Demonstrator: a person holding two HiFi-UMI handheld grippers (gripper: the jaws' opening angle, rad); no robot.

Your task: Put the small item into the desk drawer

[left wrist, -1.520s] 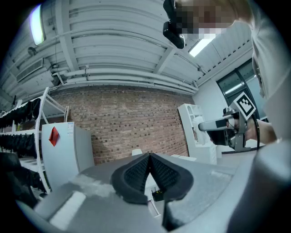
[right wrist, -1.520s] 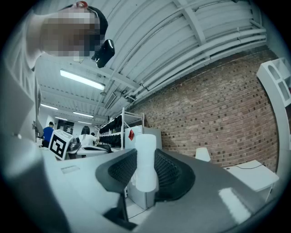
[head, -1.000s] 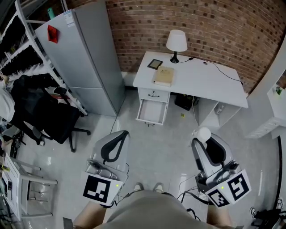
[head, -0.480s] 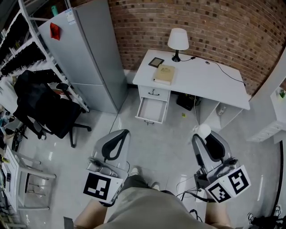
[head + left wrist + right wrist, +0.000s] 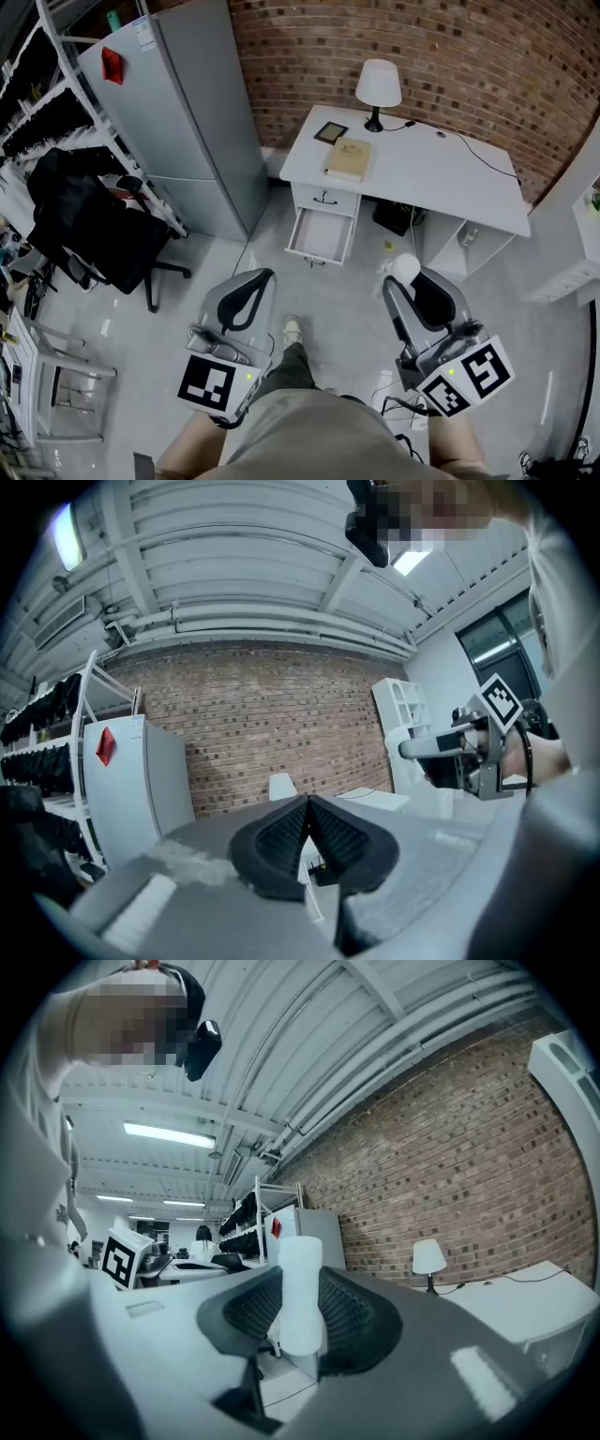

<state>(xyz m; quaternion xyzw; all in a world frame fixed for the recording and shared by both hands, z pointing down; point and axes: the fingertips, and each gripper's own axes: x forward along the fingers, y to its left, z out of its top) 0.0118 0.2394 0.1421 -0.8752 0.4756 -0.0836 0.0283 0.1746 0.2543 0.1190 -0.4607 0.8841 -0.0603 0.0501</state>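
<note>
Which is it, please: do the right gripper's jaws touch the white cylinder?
Touching. The right gripper view shows the right gripper clamping the white cylinder between both pads.

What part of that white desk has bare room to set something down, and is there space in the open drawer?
The right half of the desk is bare, between the thin cable and the front edge. The left end is crowded with the lamp, the book and a small dark frame. The open drawer below looks empty.
</note>
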